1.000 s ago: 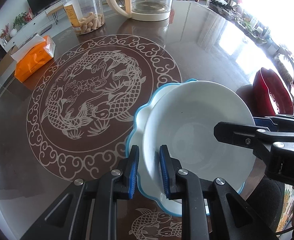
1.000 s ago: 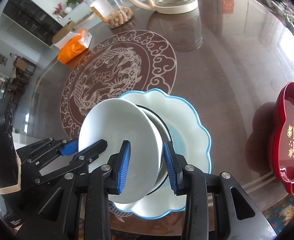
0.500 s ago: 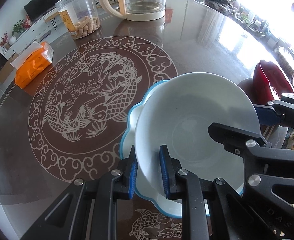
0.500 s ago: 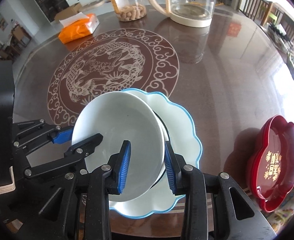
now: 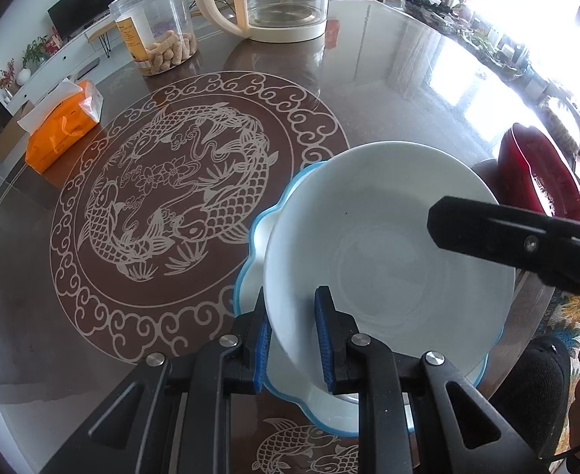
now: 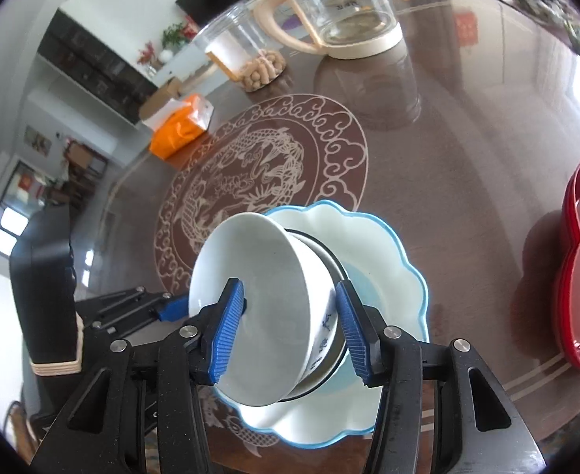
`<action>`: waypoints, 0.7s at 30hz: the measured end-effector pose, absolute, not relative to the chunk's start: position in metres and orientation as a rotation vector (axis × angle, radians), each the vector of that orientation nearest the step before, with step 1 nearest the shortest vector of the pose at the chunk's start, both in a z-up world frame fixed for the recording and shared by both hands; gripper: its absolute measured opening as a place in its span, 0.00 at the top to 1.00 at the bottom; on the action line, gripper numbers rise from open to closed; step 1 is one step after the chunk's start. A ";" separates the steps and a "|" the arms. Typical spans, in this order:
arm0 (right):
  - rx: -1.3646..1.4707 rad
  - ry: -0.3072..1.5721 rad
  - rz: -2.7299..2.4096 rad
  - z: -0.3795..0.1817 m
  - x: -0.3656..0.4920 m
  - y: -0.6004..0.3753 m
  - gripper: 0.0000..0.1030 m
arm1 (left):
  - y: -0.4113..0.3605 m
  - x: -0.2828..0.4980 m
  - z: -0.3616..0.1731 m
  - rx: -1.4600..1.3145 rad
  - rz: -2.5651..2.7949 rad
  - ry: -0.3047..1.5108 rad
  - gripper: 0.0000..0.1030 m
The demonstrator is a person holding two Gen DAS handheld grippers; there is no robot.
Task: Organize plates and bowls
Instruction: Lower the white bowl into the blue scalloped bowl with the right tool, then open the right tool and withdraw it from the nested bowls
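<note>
Right hand-held gripper [image 6: 293,330] has just spread off the bowl [image 6: 266,316]; left hand-held gripper [image 5: 291,339] still pinches its rim over the plate [image 6: 388,252].

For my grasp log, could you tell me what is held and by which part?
The left hand-held gripper grips the white bowl by its near rim. The right hand-held gripper is open, astride the bowl's wall.
</note>
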State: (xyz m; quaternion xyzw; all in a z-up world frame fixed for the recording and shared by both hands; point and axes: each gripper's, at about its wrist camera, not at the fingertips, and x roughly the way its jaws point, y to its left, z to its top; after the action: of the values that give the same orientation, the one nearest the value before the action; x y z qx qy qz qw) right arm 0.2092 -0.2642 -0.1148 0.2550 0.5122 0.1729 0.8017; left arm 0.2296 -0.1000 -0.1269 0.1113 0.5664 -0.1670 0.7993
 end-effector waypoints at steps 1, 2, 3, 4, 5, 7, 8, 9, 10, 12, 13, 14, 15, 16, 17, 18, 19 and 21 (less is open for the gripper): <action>0.598 1.096 0.373 -0.116 0.210 -0.269 0.48 | -0.100 0.230 -0.128 0.243 -0.355 1.219 0.80; 0.638 1.087 0.372 -0.117 0.210 -0.273 0.48 | -0.100 0.229 -0.131 0.250 -0.349 1.220 0.80; 0.652 1.070 0.360 -0.117 0.210 -0.276 0.48 | -0.100 0.229 -0.132 0.248 -0.351 1.215 0.80; 0.634 1.059 0.331 -0.116 0.209 -0.278 0.48 | -0.100 0.229 -0.133 0.251 -0.347 1.215 0.80; 0.602 1.051 0.309 -0.116 0.209 -0.278 0.49 | -0.099 0.229 -0.134 0.247 -0.348 1.213 0.80; 0.563 1.083 0.323 -0.122 0.210 -0.274 0.69 | -0.098 0.229 -0.134 0.239 -0.352 1.209 0.80; 0.548 1.095 0.310 -0.125 0.210 -0.274 0.72 | -0.098 0.229 -0.134 0.236 -0.354 1.209 0.80; 0.533 1.094 0.301 -0.128 0.209 -0.274 0.74 | -0.098 0.229 -0.134 0.232 -0.359 1.208 0.80; 0.514 1.088 0.295 -0.129 0.207 -0.275 0.74 | -0.098 0.229 -0.132 0.233 -0.362 1.201 0.80; 0.459 1.065 0.272 -0.127 0.203 -0.274 0.73 | -0.097 0.226 -0.126 0.242 -0.362 1.166 0.80; 0.429 1.050 0.260 -0.123 0.200 -0.273 0.73 | -0.096 0.224 -0.122 0.246 -0.361 1.147 0.80; 0.391 1.025 0.237 -0.117 0.196 -0.272 0.70 | -0.095 0.222 -0.117 0.252 -0.358 1.126 0.80; 0.358 0.996 0.222 -0.110 0.191 -0.272 0.53 | -0.093 0.220 -0.111 0.259 -0.353 1.100 0.80; 0.335 0.965 0.216 -0.103 0.186 -0.272 0.37 | -0.092 0.219 -0.106 0.270 -0.343 1.076 0.80; 0.315 0.933 0.210 -0.097 0.180 -0.272 0.35 | -0.091 0.218 -0.102 0.276 -0.336 1.059 0.79; 0.298 0.912 0.205 -0.092 0.175 -0.273 0.35 | -0.089 0.216 -0.099 0.277 -0.331 1.048 0.79; 0.286 0.900 0.197 -0.089 0.170 -0.274 0.35 | -0.088 0.215 -0.096 0.281 -0.323 1.037 0.79; 0.278 0.871 0.171 -0.084 0.160 -0.278 0.35 | -0.087 0.211 -0.092 0.304 -0.302 1.007 0.79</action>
State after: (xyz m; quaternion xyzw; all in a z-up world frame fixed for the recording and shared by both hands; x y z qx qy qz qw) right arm 0.1600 -0.2785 -0.0841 0.1340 0.4200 0.0825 0.8938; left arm 0.2112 -0.0874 -0.0917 0.1443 0.4789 -0.1434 0.8540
